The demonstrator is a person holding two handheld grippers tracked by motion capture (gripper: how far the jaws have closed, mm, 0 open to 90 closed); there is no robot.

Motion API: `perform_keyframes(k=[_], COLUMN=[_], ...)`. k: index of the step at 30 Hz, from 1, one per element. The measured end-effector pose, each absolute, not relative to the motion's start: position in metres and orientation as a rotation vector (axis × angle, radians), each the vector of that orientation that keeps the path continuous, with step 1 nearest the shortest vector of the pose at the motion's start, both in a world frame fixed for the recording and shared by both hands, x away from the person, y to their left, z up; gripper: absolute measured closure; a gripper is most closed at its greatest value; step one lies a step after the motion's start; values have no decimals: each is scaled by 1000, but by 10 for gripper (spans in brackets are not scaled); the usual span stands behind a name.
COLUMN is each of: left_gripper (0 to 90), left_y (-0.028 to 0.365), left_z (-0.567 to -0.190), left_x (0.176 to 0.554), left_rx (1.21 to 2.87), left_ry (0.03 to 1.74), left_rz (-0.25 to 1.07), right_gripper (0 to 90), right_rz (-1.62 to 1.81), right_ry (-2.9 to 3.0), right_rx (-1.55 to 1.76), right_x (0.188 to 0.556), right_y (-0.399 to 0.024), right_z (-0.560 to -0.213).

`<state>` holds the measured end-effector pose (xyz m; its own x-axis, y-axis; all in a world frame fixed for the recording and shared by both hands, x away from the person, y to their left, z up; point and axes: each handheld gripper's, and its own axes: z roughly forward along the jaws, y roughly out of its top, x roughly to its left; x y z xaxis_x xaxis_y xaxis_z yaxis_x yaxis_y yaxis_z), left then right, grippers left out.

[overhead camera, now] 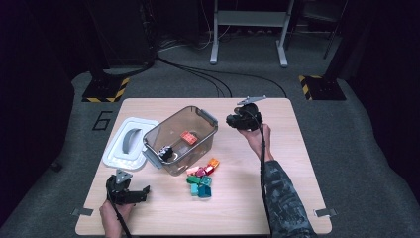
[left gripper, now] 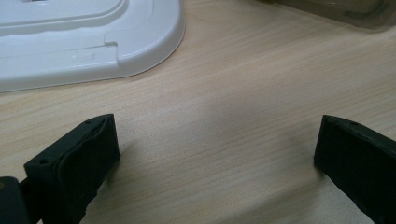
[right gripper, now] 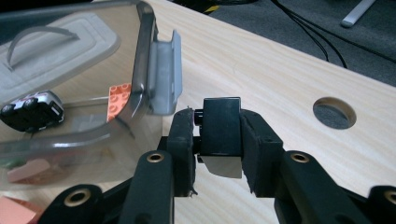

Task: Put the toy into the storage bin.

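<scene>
My right gripper (overhead camera: 233,120) hangs above the table just right of a clear grey bin (overhead camera: 195,110). It is shut on a small black boxy object (right gripper: 222,126) with a pale underside; what the object is I cannot tell. The right gripper's jaws (right gripper: 218,122) press on its two sides, close to the bin's grey latch (right gripper: 163,79). Inside the bin lie a black-and-white toy car (right gripper: 32,111) and an orange brick (right gripper: 119,100). My left gripper (overhead camera: 143,191) rests low at the table's front left, jaws (left gripper: 215,140) wide open over bare wood with nothing between them.
A white lid (overhead camera: 130,144) with a grey handle lies left of the bin, its corner (left gripper: 84,42) just ahead of the left gripper. Several coloured bricks (overhead camera: 202,179) are piled in front of the bin. A round hole (right gripper: 334,112) pierces the tabletop.
</scene>
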<state>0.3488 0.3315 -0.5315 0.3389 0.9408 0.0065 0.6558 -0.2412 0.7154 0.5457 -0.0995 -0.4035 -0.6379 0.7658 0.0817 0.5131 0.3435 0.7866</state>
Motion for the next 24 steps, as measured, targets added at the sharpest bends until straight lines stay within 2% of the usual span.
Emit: perform_keyframes(k=[24], left_gripper=[0], left_y=[331], left_z=[-532], left_x=[349], left_rx=[1983], left_ry=[1396], left_rz=[593], right_gripper=[675], right_rz=[1233], right_ry=[2284], right_rx=[1053], right_x=[565], right_y=[-69], right_z=[-356])
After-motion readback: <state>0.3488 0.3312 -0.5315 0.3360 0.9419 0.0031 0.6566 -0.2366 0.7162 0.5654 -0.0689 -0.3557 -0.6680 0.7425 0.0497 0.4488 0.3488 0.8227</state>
